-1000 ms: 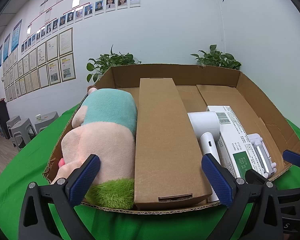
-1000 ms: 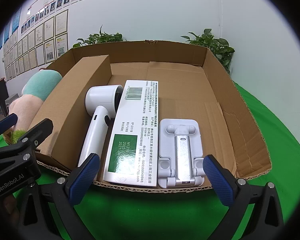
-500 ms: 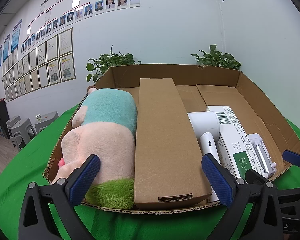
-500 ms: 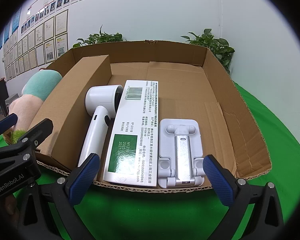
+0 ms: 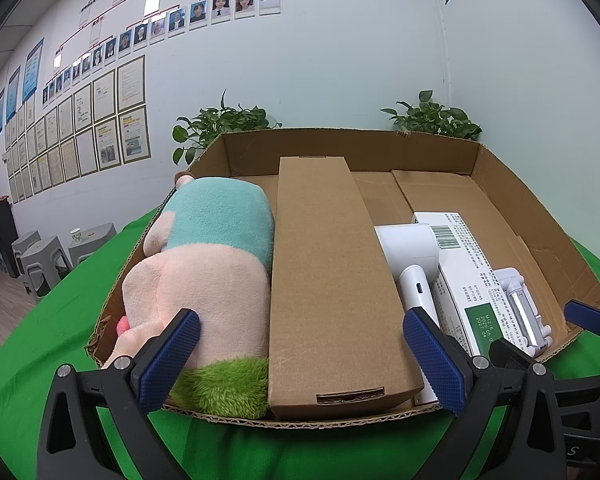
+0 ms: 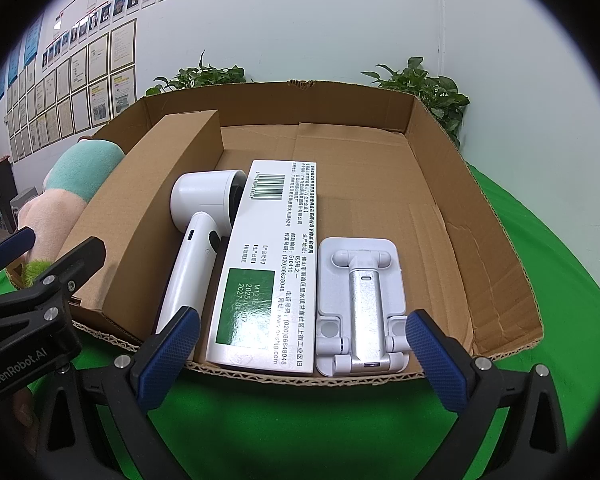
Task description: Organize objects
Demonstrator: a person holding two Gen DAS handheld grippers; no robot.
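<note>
A shallow cardboard tray (image 5: 352, 146) (image 6: 492, 256) sits on a green cloth. It holds a pink and teal plush toy (image 5: 208, 264), a long brown carton (image 5: 324, 280) (image 6: 148, 216), a white hair dryer (image 5: 412, 256) (image 6: 196, 240), a white and green printed box (image 6: 268, 268) (image 5: 468, 280) and a white folding phone stand (image 6: 360, 300) (image 5: 520, 312), side by side. My left gripper (image 5: 300, 360) is open and empty at the tray's near edge, before the carton. My right gripper (image 6: 300, 360) is open and empty at the near edge, before the printed box.
Green cloth (image 6: 560, 280) covers the table around the tray. Two potted plants (image 5: 224, 128) (image 5: 436, 120) stand behind it against a white wall with framed papers. Grey stools (image 5: 44, 256) stand at far left. The tray's right back floor (image 6: 380, 168) is bare.
</note>
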